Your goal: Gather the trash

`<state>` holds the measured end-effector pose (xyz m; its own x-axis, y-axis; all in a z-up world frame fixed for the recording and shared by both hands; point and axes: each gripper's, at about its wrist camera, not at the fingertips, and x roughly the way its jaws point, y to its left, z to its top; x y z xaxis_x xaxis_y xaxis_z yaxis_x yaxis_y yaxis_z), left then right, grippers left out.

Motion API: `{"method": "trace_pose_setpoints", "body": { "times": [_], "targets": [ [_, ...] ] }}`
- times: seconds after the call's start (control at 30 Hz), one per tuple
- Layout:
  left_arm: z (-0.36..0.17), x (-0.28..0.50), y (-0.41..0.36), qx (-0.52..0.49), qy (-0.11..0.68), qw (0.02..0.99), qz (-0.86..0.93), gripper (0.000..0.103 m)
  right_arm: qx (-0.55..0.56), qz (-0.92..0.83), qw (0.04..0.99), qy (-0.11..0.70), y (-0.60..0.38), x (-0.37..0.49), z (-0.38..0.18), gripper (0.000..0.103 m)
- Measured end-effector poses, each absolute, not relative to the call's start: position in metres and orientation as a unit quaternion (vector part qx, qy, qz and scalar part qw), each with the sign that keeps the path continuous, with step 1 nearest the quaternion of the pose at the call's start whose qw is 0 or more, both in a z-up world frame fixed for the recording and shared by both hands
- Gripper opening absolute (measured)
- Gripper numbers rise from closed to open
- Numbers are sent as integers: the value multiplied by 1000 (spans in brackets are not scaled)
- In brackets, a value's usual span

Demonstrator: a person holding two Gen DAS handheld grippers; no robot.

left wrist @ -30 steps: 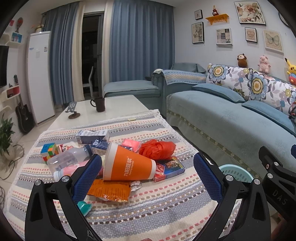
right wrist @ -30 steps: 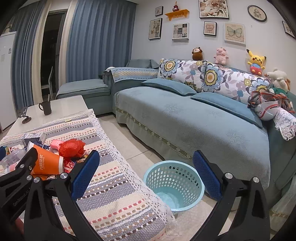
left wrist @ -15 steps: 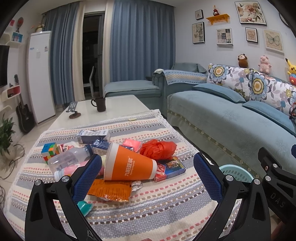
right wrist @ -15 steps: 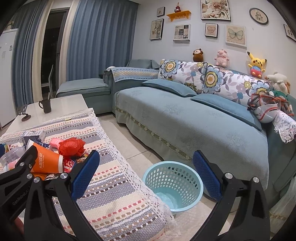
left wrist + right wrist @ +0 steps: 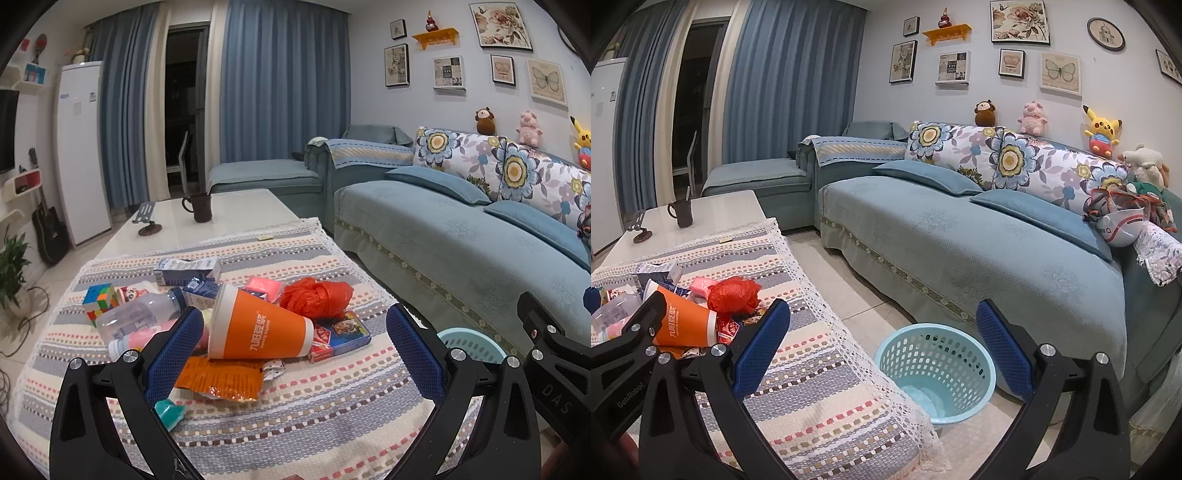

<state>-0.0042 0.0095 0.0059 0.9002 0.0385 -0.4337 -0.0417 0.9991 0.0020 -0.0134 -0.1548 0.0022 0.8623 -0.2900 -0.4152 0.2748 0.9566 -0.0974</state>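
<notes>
Left wrist view: the left gripper (image 5: 295, 343) is wide open. The orange cup (image 5: 258, 328) lies sideways just ahead, nearer than the open right gripper (image 5: 882, 343).

Right tool (image 5: 882, 345) drifted slightly right, basket (image 5: 936, 373) nearer centre, left view unchanged

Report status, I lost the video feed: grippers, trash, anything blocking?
Left gripper open, empty, facing orange cup in trash pile. Right gripper open, empty, over teal basket. Nothing collected. Path clear.

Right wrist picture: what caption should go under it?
Open right gripper above the blue basket, trash waiting on the striped tablecloth.
</notes>
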Motion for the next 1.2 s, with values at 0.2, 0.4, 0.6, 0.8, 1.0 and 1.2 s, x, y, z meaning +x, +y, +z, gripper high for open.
{"method": "trace_pose_setpoints", "body": {
  "times": [0.2,0.4,0.6,0.8,1.0,1.2],
  "targets": [
    [5,-4,7,3,226,974,20,96,-21,-147,966,212,-153,-15,5,95],
    [5,-4,6,3,225,974,23,96,-22,-146,966,211,-152,-14,5,95],
    [5,-3,7,-1,227,974,28,96,-23,-146,966,213,-150,-13,4,91],
    [13,-4,28,-30,247,968,40,96,-40,-136,966,215,-141,-10,6,62],
    [10,-23,88,-44,287,954,74,96,-40,-52,971,228,-128,-3,2,59],
    [-24,-24,153,-93,340,931,92,91,-49,35,965,254,-104,25,-12,59]
  ]
}}
